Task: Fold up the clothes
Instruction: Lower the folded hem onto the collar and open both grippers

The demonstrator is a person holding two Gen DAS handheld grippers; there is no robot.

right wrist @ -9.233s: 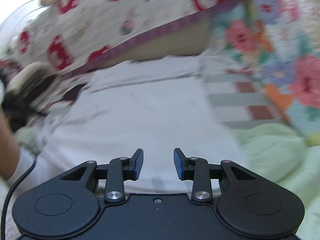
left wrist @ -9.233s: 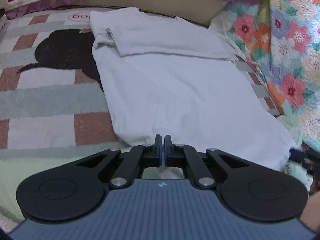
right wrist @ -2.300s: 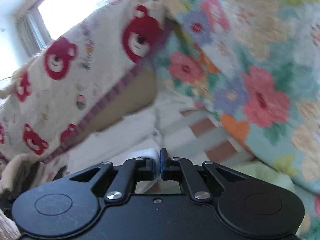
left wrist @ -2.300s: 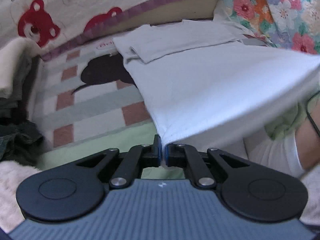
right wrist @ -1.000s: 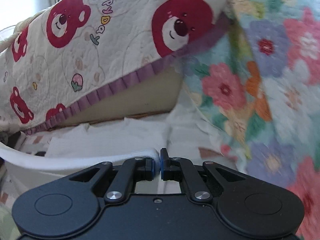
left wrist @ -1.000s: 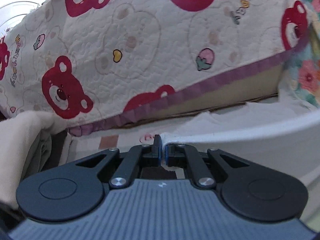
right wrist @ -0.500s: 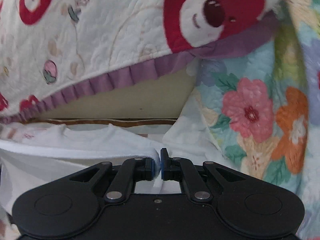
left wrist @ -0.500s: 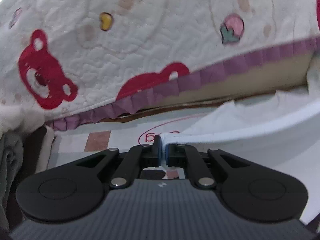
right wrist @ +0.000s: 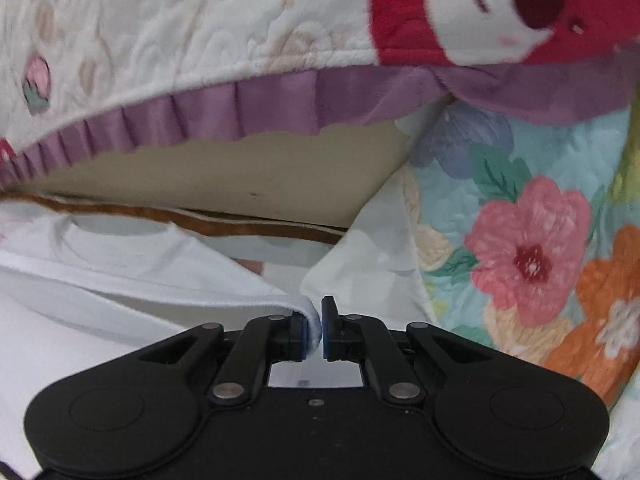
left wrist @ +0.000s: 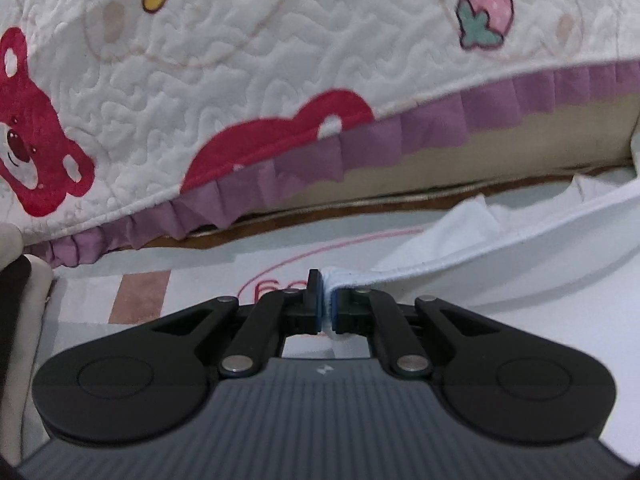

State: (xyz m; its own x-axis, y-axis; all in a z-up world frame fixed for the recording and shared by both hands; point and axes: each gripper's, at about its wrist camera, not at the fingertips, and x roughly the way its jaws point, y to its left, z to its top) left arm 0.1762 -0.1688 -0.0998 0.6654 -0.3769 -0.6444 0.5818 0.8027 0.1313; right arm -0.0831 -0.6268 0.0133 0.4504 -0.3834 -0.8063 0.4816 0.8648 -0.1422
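Two claws (left wrist: 328, 306) (right wrist: 315, 334), one white garment (left wrist: 500, 248), two quilts (left wrist: 280, 60) (right wrist: 540, 260).

My left claw (left wrist: 328, 308), matt black plastic with bright metal pins, pinches soft white cloth shirt (left wrist: 500, 256); quilted, puckered bear blanket (left wrist: 280, 60) behind.

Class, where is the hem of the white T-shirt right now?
The hem hangs stretched between the left gripper and right gripper, near the bear quilt's purple frill.

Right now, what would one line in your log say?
left gripper: shut on shirt hem | right gripper: shut on shirt hem | hem stretched between them near quilt
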